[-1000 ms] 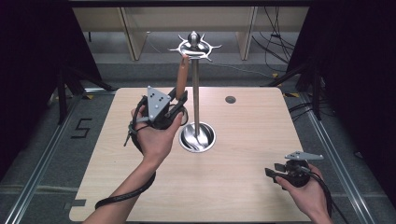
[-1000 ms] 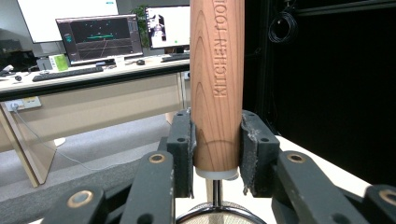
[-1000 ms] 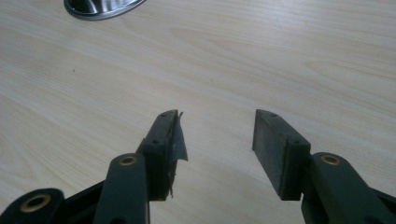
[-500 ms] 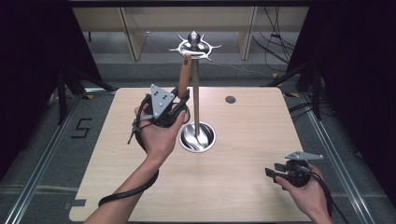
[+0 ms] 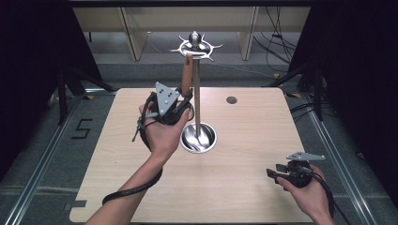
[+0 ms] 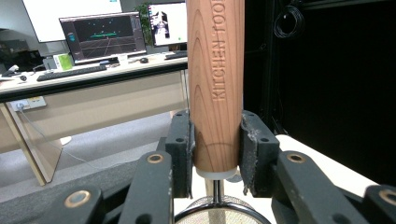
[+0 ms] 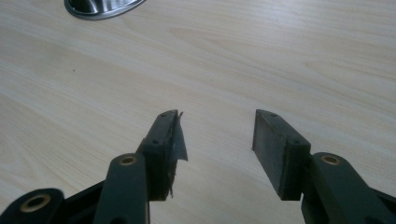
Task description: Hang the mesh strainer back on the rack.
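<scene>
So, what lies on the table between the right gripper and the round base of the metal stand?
Nothing: in the high view, only bare table lies between the right gripper and the base.

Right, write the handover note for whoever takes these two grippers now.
Left gripper: shut on the wooden handle of a kitchen utensil, held upright beside the stand's pole, handle top close under the hook ring.
Right gripper: open, empty, low over the table near its right front.
Done: utensil lifted to the rack.
Left: probably hook it on, release; whether it already hangs cannot be told.
</scene>
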`<state>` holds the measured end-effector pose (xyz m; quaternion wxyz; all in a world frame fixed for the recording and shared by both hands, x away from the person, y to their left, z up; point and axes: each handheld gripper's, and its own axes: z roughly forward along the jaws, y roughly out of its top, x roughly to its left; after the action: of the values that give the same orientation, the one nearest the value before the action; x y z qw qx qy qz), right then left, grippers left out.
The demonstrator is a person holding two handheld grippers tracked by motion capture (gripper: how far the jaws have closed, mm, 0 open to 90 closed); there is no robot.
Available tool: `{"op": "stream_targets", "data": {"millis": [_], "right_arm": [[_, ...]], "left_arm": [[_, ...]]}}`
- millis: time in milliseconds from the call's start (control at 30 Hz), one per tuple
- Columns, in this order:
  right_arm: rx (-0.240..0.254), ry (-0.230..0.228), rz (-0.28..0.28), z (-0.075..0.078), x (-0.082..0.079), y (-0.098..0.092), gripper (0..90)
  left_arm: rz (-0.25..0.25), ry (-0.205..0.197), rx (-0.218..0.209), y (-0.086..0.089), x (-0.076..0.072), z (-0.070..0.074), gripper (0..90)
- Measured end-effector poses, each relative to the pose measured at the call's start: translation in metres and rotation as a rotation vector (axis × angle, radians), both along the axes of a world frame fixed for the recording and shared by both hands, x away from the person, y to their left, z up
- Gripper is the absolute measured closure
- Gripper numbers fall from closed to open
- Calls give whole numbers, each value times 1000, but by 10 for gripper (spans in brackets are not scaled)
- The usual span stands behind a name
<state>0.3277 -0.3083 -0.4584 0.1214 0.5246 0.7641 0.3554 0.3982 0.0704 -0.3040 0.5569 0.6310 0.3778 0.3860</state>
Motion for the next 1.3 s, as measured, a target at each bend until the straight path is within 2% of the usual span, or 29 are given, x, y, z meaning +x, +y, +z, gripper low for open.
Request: {"op": "stream_targets", "data": {"millis": [267,300,367,533,633,733,767,867,900,1133,1200,1300], "right_arm": [[-4,2,-7,0,0,0,516],[-30,-22,8,0,1,-2,516],[-19,3,-5,2,0,-1,516],[-25,-7,1,1,0,-2,516],[-15,9,-14,2,-1,-1,516],[-24,-4,0,2,0,-2,516],[-12,-11,4,0,0,-1,516],[-23,-10,4,2,0,-2,516],[-17,5,-8,3,-1,-1,516],[-21,-7,-1,2,0,-2,516],[-6,2,-11,3,-1,-1,516],[-21,-6,0,2,0,-2,516]], "left_arm": [[6,7,9,-3,5,-1,675],[4,11,12,-3,6,-1,675],[1,15,17,-4,7,-1,673],[4,35,27,-4,11,-2,674],[-1,43,29,-4,13,-2,674],[-4,53,32,-4,15,-1,674],[-6,57,38,-4,16,0,674],[-12,67,37,-4,18,1,673],[-12,71,40,-4,18,2,673],[-24,96,48,-5,21,3,673],[-24,98,50,-5,21,4,672],[-27,102,48,-6,22,4,672]]}}
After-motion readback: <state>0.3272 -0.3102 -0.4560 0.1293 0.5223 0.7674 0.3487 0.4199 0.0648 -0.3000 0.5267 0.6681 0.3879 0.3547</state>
